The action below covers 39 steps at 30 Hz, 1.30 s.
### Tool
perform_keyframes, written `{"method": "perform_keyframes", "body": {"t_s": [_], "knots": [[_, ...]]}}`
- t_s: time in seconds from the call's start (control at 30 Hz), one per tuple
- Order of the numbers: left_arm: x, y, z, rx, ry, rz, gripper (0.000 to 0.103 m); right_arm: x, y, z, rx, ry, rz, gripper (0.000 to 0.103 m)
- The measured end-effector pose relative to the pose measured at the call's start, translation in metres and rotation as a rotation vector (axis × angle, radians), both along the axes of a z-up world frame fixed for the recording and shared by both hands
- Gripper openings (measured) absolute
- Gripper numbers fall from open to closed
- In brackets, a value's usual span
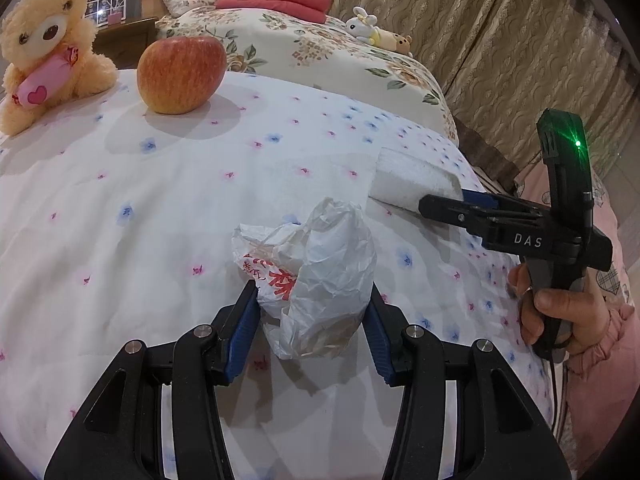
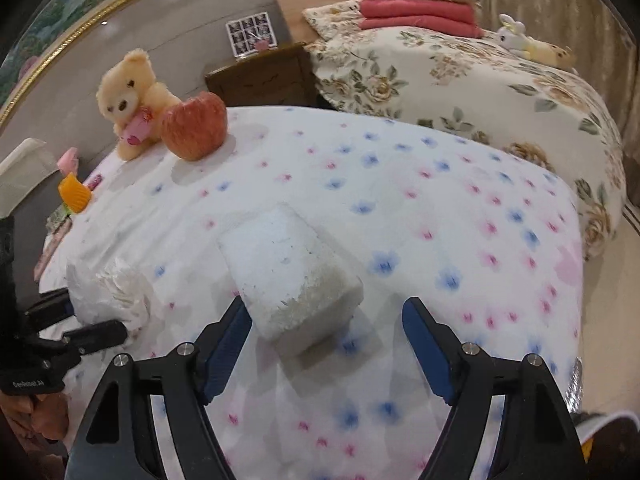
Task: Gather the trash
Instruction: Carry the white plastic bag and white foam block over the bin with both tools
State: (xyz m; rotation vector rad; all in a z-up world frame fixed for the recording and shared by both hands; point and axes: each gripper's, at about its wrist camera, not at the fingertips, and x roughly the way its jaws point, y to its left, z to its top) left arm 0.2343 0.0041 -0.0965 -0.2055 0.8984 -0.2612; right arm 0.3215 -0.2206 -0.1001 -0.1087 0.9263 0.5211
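Observation:
A crumpled white plastic bag (image 1: 320,264) with red print sits between the blue pads of my left gripper (image 1: 312,292), which press on both its sides. The same bag (image 2: 108,292) shows at the left of the right wrist view, with the left gripper (image 2: 76,320) around it. A white foam block (image 2: 288,272) lies on the flowered cloth (image 2: 440,220). My right gripper (image 2: 326,312) stands wide around the block's near end: the left pad is close beside it, the right pad well apart. In the left wrist view the right gripper (image 1: 440,200), held by a hand (image 1: 560,312), reaches the foam block (image 1: 416,184).
A red apple (image 1: 180,76) and a cream teddy bear (image 1: 48,48) stand at the far left of the cloth. Behind is a bed (image 1: 320,52) with folded red blankets (image 1: 276,0) and plush toys (image 1: 376,32). An orange object (image 2: 74,194) sits at the left edge.

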Motion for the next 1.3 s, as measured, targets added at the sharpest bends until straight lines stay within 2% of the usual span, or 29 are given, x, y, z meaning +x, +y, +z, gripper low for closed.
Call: {"method": "perform_keyframes", "body": {"t_s": [0.07,0.1,0.13,0.3,0.47,0.73,1.03,1.3], "knots": [[0.0,-0.001,0.0,0.007,-0.001,-0.001,0.049,-0.002,0.001,0.0,0.013,-0.002,-0.002,0.078],[0.0,-0.002,0.0,0.01,-0.003,-0.002,0.049,-0.004,0.002,0.0,0.016,-0.003,-0.004,0.07],[-0.001,-0.002,0.0,0.011,-0.003,-0.003,0.049,-0.006,0.003,-0.002,0.014,0.0,-0.007,0.052],[-0.002,-0.001,0.0,-0.001,-0.003,-0.005,0.049,-0.027,0.0,0.003,0.038,0.002,-0.07,0.052],[-0.008,-0.01,0.004,0.023,-0.013,-0.013,0.049,-0.065,-0.018,0.009,0.07,-0.001,-0.184,0.052],[-0.033,-0.033,0.017,0.012,-0.036,-0.053,0.049,-0.13,-0.048,0.02,0.131,-0.04,-0.343,0.052],[-0.059,-0.059,0.022,0.048,-0.048,-0.093,0.049,-0.177,-0.061,0.035,0.179,-0.108,-0.391,0.053],[-0.075,-0.073,0.023,0.071,-0.061,-0.106,0.049,-0.196,-0.068,0.04,0.186,-0.136,-0.398,0.053]]}}
